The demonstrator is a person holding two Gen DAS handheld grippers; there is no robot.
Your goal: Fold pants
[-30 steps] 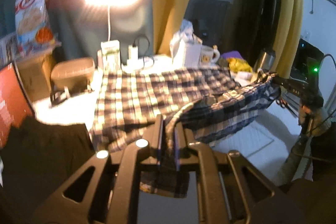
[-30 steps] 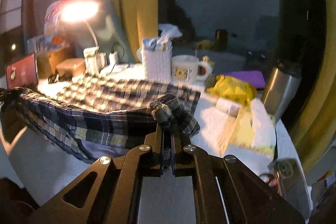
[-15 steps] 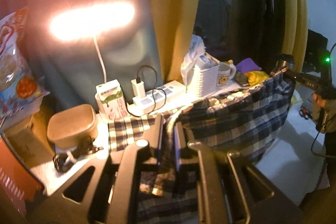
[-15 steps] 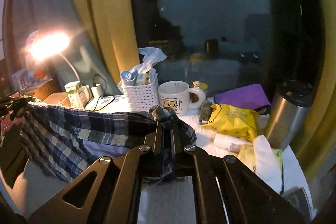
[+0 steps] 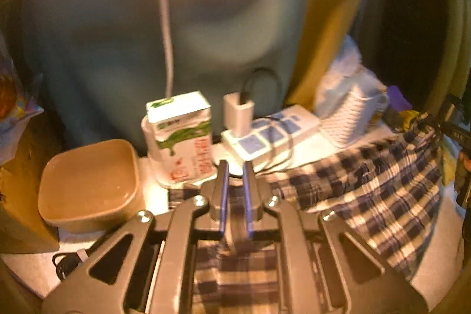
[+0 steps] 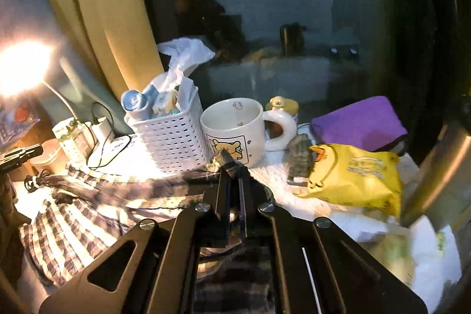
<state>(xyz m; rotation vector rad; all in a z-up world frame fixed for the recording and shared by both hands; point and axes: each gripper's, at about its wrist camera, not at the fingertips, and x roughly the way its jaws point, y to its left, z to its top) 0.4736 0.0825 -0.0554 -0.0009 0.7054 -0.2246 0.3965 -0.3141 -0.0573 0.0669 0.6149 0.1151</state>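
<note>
The plaid pants (image 5: 379, 184) are stretched between my two grippers over the white table. My left gripper (image 5: 235, 167) is shut on one corner of the cloth, close to the milk carton (image 5: 179, 137) at the table's back. In the right wrist view the plaid pants (image 6: 79, 214) hang to the left, and my right gripper (image 6: 232, 167) is shut on a bunched corner of them, just in front of the bear mug (image 6: 235, 131). Far right in the left wrist view, the right gripper's tip (image 5: 432, 119) shows holding the cloth's other end.
Along the table's back stand a brown lidded box (image 5: 88, 181), a power strip with a charger (image 5: 265, 131), a white basket (image 6: 170, 134), a small figurine (image 6: 300, 158), a yellow packet (image 6: 356, 175), a purple pouch (image 6: 359, 122) and a steel flask (image 6: 435, 167). A lamp (image 6: 20, 66) glares at left.
Both grippers have carried the held edge of the pants toward the back of the table, folding the cloth over itself. The carton, the basket and the mug now loom much closer.
</note>
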